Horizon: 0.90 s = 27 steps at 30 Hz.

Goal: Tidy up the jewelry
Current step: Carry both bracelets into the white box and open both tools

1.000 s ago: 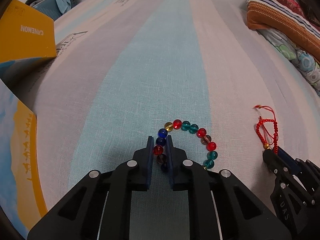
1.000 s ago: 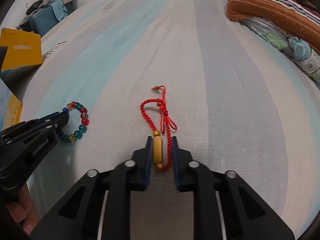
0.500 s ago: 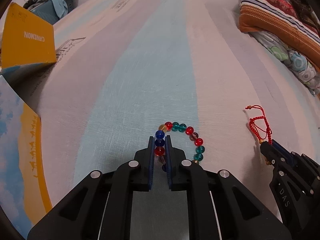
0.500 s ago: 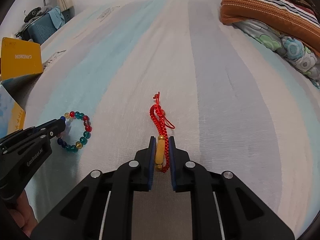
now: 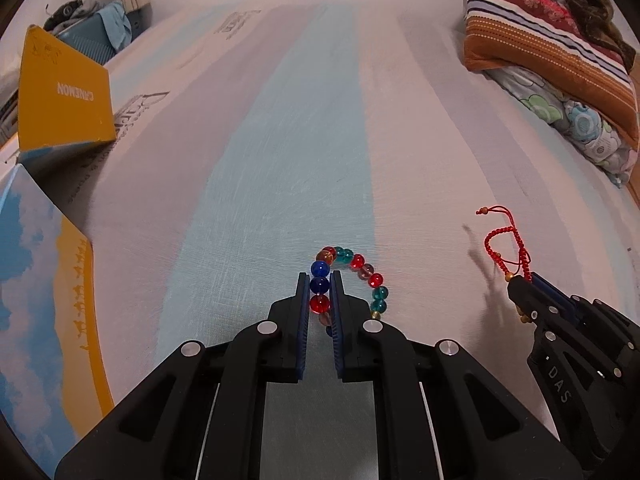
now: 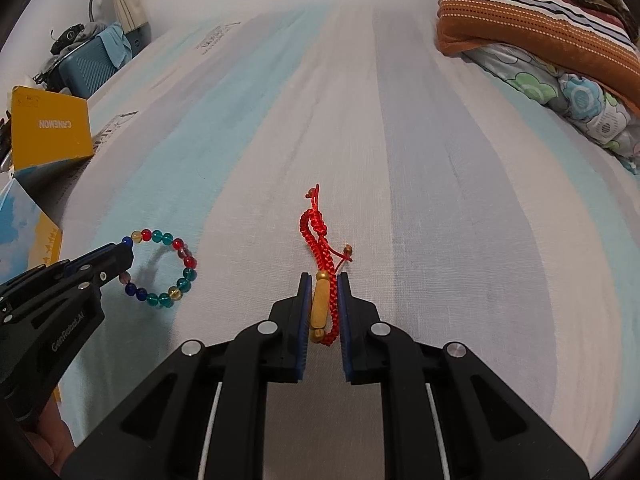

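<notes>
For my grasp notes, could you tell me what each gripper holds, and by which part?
Left gripper: beaded bracelet, by its blue and red beads. Right gripper: red cord bracelet, by its long yellow bead.

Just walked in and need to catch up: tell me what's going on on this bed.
A person is sorting jewelry with a handheld gripper in each hand. The left gripper is shut on the colored bead bracelet. The right gripper is shut on the red cord bracelet, clamping its yellow bead. Both pieces look raised off the striped bedsheet; an open yellow box sits to the left.
</notes>
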Each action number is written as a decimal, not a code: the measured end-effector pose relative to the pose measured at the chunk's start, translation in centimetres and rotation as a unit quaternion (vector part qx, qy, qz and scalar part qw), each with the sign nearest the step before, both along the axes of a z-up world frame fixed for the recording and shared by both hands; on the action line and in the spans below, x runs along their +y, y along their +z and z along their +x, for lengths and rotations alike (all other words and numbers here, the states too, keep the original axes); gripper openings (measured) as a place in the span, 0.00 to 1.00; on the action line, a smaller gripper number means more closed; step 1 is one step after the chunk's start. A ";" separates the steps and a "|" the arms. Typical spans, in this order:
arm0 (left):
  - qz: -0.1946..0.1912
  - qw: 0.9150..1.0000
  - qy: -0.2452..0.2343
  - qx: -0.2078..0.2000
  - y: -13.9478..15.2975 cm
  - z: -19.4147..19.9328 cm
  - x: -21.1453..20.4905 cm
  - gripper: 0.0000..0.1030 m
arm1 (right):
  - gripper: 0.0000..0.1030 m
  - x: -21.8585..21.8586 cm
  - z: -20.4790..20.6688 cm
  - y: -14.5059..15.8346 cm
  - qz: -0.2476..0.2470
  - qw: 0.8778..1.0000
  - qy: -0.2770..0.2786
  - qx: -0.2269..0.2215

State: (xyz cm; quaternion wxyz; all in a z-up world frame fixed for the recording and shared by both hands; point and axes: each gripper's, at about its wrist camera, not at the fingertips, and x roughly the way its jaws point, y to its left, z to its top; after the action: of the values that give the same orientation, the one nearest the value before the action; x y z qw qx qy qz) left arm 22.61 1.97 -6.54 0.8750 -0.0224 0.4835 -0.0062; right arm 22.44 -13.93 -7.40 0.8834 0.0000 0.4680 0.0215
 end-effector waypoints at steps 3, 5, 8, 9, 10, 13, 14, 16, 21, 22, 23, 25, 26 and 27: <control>-0.003 1.000 -0.001 -0.004 0.4 -0.3 -0.1 0.09 | 0.11 0.0 -0.2 0.3 0.001 1.000 0.001 -0.002; -0.003 1.000 -0.003 -0.008 0.8 -0.5 -0.2 0.09 | 0.11 -0.1 -0.4 0.6 0.002 1.000 0.000 -0.004; -0.004 1.000 -0.005 -0.013 1.5 -1.1 -0.4 0.09 | 0.11 -0.1 -0.7 1.1 0.003 1.000 -0.001 -0.007; -0.004 1.000 -0.006 -0.015 1.7 -1.2 -0.4 0.09 | 0.11 -0.2 -0.9 1.3 0.003 1.000 -0.001 -0.008; -0.005 1.000 -0.006 -0.017 1.9 -1.4 -0.5 0.09 | 0.11 -0.2 -0.9 1.4 0.004 1.000 -0.001 -0.009; -0.003 1.000 -0.007 -0.022 2.7 -2.0 -0.6 0.09 | 0.11 -0.2 -1.4 2.1 0.004 1.000 -0.001 -0.013; -0.003 1.000 -0.008 -0.023 2.8 -2.0 -0.5 0.09 | 0.11 -0.3 -1.6 2.3 0.004 1.000 -0.001 -0.014; -0.002 1.000 -0.009 -0.025 3.3 -2.4 -0.5 0.09 | 0.11 -0.2 -2.0 2.7 0.004 1.000 -0.002 -0.017; 0.001 0.999 -0.011 -0.033 4.4 -3.4 -0.4 0.09 | 0.11 0.0 -2.9 3.9 0.002 1.000 0.000 -0.025; 0.000 0.999 -0.011 -0.034 4.7 -3.6 -0.3 0.09 | 0.11 0.1 -3.1 4.1 0.003 1.000 0.000 -0.027; 0.000 0.999 -0.012 -0.035 4.8 -3.8 -0.3 0.09 | 0.11 0.1 -3.3 4.4 0.003 1.000 0.001 -0.029; 0.000 0.999 -0.014 -0.037 5.3 -4.3 -0.2 0.09 | 0.11 0.2 -3.7 4.9 0.002 0.999 0.001 -0.032; 0.001 0.999 -0.014 -0.038 5.5 -4.5 -0.2 0.09 | 0.11 0.3 -3.8 5.0 0.002 0.999 0.001 -0.033; 0.001 0.999 -0.014 -0.040 5.8 -4.8 -0.1 0.09 | 0.12 0.3 -4.1 5.2 0.002 0.999 0.000 -0.033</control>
State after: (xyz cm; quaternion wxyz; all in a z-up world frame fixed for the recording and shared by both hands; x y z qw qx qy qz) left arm 17.85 1.86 -0.75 0.8934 -0.0146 0.4487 -0.0187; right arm 18.38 -13.63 -2.20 0.8986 0.0012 0.4383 0.0230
